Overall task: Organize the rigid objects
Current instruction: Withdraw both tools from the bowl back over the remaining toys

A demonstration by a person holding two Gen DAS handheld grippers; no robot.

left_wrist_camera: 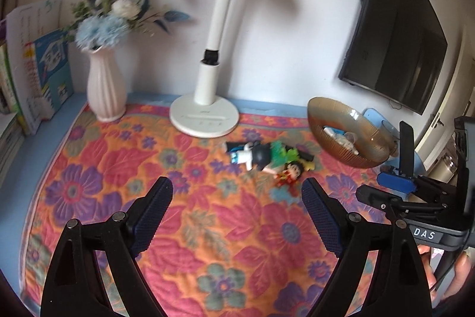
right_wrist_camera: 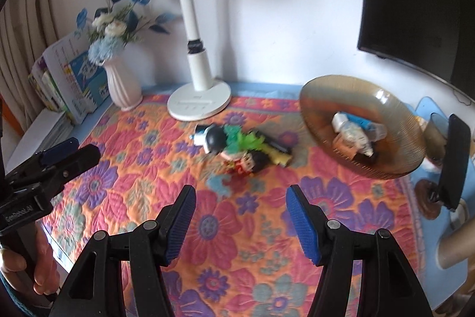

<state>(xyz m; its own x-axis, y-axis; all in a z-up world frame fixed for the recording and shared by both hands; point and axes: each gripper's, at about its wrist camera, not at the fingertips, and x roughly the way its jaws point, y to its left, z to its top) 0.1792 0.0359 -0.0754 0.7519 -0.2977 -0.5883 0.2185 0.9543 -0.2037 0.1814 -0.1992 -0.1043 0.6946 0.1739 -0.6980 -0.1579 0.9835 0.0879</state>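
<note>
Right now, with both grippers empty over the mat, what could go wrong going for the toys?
1. The toys lie in a tangled pile, touching, so a pinch may drag a neighbour along.
2. The bowl is tilted and already holds toys; a bump could spill them.
3. The lamp base sits just behind the pile, so overreach could hit it.

Toy figures (right_wrist_camera: 237, 147) heaped on floral mat; more figures in amber bowl (right_wrist_camera: 394, 121).
</note>
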